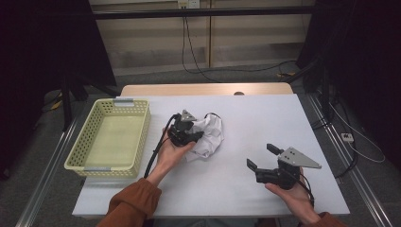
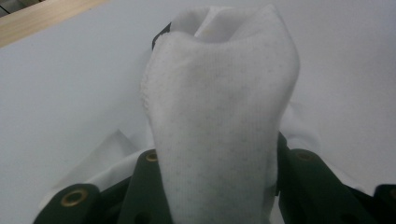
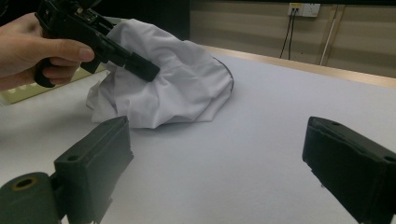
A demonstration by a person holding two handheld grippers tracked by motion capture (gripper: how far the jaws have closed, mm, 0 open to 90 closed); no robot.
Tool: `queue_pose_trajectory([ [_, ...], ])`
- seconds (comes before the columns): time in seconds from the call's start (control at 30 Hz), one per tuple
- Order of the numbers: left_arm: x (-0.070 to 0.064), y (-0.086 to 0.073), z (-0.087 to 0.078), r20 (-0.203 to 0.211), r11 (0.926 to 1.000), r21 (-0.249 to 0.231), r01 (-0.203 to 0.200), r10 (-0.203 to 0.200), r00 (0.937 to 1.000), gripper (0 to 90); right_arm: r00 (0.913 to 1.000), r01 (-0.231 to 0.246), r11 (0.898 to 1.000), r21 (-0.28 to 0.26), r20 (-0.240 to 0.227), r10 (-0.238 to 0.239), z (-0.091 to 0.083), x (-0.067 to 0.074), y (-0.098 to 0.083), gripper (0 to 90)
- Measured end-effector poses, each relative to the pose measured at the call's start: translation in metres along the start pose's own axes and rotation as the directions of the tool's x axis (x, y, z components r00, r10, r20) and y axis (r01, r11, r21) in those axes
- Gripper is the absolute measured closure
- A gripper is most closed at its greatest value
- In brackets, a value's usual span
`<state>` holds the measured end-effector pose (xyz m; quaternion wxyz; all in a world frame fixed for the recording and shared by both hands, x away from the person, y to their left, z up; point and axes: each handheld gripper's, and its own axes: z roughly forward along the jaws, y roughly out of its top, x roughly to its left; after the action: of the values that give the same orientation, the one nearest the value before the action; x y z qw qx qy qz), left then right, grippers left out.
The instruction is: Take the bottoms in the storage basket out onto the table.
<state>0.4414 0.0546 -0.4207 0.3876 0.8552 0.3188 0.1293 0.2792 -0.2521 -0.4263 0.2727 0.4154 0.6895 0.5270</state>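
A crumpled white cloth [image 1: 210,135] with a thin dark edge lies heaped near the middle of the white table [image 1: 265,113]. My left gripper [image 1: 196,137] reaches into its left side, and a thick fold of the cloth [image 2: 219,107] stands pinched between the two jaws. The right gripper view has that gripper [image 3: 140,67] biting into the cloth heap [image 3: 177,88] from the left. My right gripper [image 1: 260,156] hovers low over the table's front right. Its jaws [image 3: 219,154] are spread wide and open, nothing between them, pointing towards the cloth.
A pale yellow perforated basket [image 1: 144,127] stands at the table's left edge, with nothing inside. A wooden strip [image 1: 203,89] borders the far edge. Cables trail across the floor behind. Bare tabletop lies between the cloth and my right gripper.
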Motion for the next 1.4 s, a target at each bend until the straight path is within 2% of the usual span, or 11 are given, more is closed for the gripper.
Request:
queue_pose_trajectory([
  [0.1,-0.001,-0.001,0.003,-0.004,0.9997,0.009,-0.022,0.022,0.9997,63.6,1.0,0.003,1.0,0.001,0.0,-0.003,0.0,0.0,0.0,7.5],
  [0.27,-0.001,-0.007,0.013,-0.003,0.9991,0.039,-0.019,0.019,0.9998,56.0,1.0,0.003,1.0,0.0,0.0,-0.003,0.0,0.0,0.0,7.5],
  [0.43,-0.004,-0.009,0.017,-0.017,0.9968,0.037,-0.071,0.071,0.9973,50.9,1.0,0.007,1.0,0.002,-0.003,-0.007,0.0,-0.001,0.0,7.5],
  [0.5,-0.005,-0.01,0.019,-0.022,0.9961,0.041,-0.078,0.079,0.9966,47.5,1.0,0.006,1.0,0.002,-0.005,-0.006,0.0,-0.001,-0.001,7.5],
  [0.63,-0.006,-0.009,0.02,-0.028,0.9969,0.043,-0.066,0.067,0.9973,45.3,1.0,0.003,1.0,0.002,-0.002,-0.003,0.0,-0.002,-0.001,7.5],
  [0.77,-0.006,-0.01,0.021,-0.009,0.9984,0.043,-0.037,0.037,0.9993,35.4,1.0,0.0,1.0,0.002,-0.004,0.0,0.0,-0.003,-0.001,7.5],
  [0.87,-0.007,-0.009,0.022,-0.009,0.9986,0.036,-0.039,0.039,0.9992,27.5,1.0,0.0,1.0,-0.001,-0.005,0.0,0.0,-0.003,-0.001,7.5],
  [0.97,-0.007,-0.009,0.022,0.006,0.9994,0.028,-0.022,0.022,0.9997,20.9,1.0,-0.001,1.0,-0.003,-0.001,0.001,-0.001,-0.003,-0.001,7.5],
  [1.2,-0.006,-0.007,0.02,-0.008,0.9999,0.007,-0.012,0.012,0.9999,13.4,1.0,-0.006,1.0,0.0,-0.002,0.006,-0.001,-0.004,-0.002,7.5],
  [1.4,-0.004,-0.006,0.018,0.0,0.9999,-0.013,0.002,-0.002,1.0,10.1,0.9999,-0.016,1.0,-0.002,0.002,0.016,-0.002,-0.004,-0.002,7.5],
])
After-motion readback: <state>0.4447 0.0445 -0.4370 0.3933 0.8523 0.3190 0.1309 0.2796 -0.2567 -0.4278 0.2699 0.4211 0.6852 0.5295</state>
